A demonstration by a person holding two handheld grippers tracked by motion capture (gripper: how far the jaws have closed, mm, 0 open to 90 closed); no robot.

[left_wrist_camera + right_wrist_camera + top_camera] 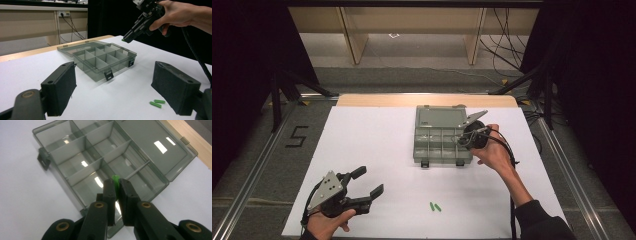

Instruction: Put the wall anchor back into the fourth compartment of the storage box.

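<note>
The right gripper (117, 185) pinches a green piece (115, 179) above the compartment box (82, 145) (lid open); the left gripper (364, 186) gapes empty over the table (372, 145).

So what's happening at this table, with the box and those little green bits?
A person works with a handheld gripper in each hand. The right gripper is shut on a small green piece and holds it over the open compartment box, whose lid lies flat behind it. The left gripper waits open near the table's front edge. Two more green pieces lie on the white table.
</note>
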